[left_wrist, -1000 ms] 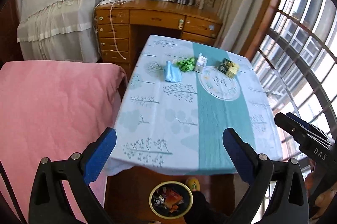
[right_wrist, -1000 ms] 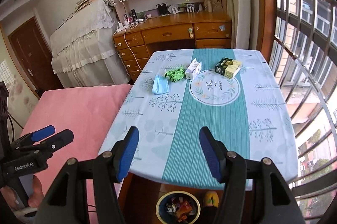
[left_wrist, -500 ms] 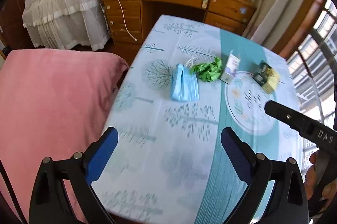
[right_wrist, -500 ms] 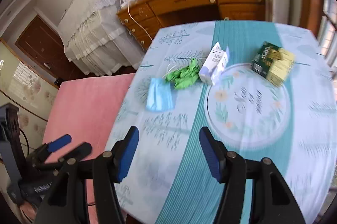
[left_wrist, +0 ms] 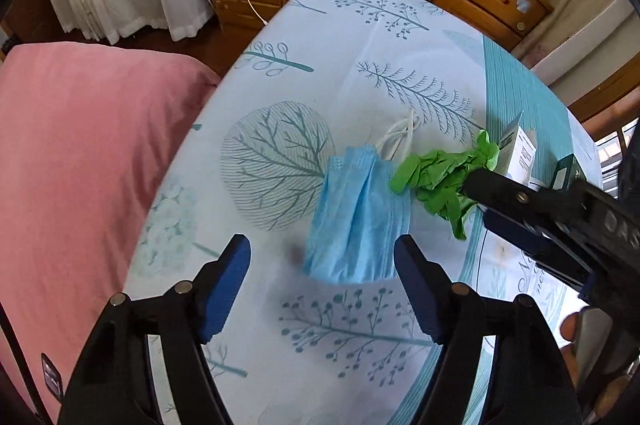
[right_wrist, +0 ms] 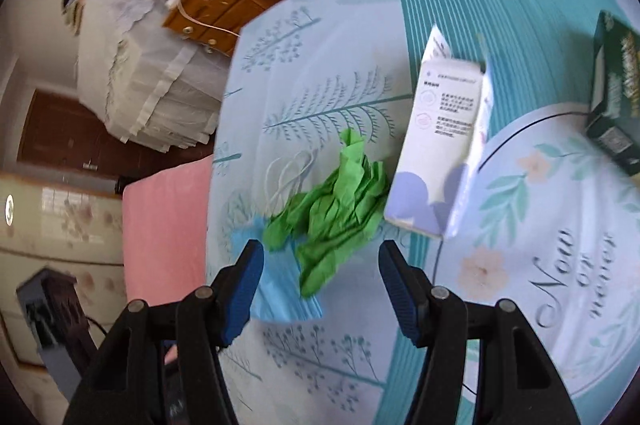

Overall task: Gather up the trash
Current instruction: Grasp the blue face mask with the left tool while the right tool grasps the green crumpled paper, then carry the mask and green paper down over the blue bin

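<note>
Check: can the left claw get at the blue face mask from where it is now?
Probably yes. The left claw hangs just short of the blue face mask, its jaws closing with nothing between them yet. The mask lies flat on the tablecloth, its near end uncovered. The green glove touches only the far corner.

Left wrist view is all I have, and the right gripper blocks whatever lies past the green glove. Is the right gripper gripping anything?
Observer: No. The right gripper has its jaws apart with nothing pinched; the crumpled green glove lies just ahead of its tips.
Operator: What is the white thing behind the glove?
Observer: A white carton lying flat, printed side up, with its end flap open.
Operator: And the dark thing beyond it?
Observer: A dark green box, apart from the carton, at the edge of the tablecloth's round print.
</note>
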{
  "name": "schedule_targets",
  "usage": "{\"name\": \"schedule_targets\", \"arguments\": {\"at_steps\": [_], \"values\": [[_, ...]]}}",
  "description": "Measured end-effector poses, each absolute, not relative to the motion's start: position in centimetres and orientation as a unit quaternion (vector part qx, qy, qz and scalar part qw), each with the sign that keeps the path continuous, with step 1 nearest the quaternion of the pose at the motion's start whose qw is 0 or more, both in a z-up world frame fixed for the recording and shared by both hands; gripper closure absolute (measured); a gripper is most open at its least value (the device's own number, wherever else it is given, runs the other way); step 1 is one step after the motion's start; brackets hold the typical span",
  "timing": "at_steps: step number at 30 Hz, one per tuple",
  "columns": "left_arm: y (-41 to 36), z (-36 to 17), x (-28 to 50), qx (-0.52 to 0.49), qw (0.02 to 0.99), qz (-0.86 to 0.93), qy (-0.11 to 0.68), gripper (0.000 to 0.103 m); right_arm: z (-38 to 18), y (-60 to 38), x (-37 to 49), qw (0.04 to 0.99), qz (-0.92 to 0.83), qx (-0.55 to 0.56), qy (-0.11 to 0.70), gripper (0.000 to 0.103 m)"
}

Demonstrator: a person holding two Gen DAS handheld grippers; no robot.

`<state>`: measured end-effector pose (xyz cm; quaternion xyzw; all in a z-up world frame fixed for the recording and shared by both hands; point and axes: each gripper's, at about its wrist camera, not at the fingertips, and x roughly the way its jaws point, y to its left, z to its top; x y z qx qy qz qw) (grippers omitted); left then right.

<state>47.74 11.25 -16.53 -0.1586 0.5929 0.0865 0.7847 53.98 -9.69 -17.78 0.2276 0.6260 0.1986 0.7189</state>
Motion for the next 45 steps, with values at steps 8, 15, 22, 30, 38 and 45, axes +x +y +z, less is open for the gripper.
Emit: {"name": "schedule_targets", "arguments": {"at_steps": [8,15,22,30,38,45], "values": [[11.2,-17.7,48.7,-0.173,0.771,0.084,0.607,0.03,-19.6,-8.6,56.2,0.709,0.142,0.249,0.645,0.043],[10.9,-18.6,49.7,-0.17,0.762,0.085,0.619,0.03,-19.8,-7.4,57.4,0.723,0.119,0.22,0.644,0.057],[10.2,-20.1,51.1,-0.175,0.745,0.079,0.638,0.032,-19.9,-9.4,56.9,0.731,0.14,0.214,0.633,0.061],[7.6,-20.2,50.9,-0.131,0.745,0.065,0.651,0.092,-19.3,-11.8,54.3,0.736,0.176,0.197,0.623,0.062],[7.1,-18.2,46.0,-0.149,0.753,0.067,0.638,0.094,-16.6,-12.6,50.1,0.756,0.213,0.155,0.599,0.062],[6.3,-14.0,38.0,-0.143,0.778,0.049,0.61,0.095,-14.8,-12.4,42.9,0.758,0.243,0.12,0.594,0.062]]}}
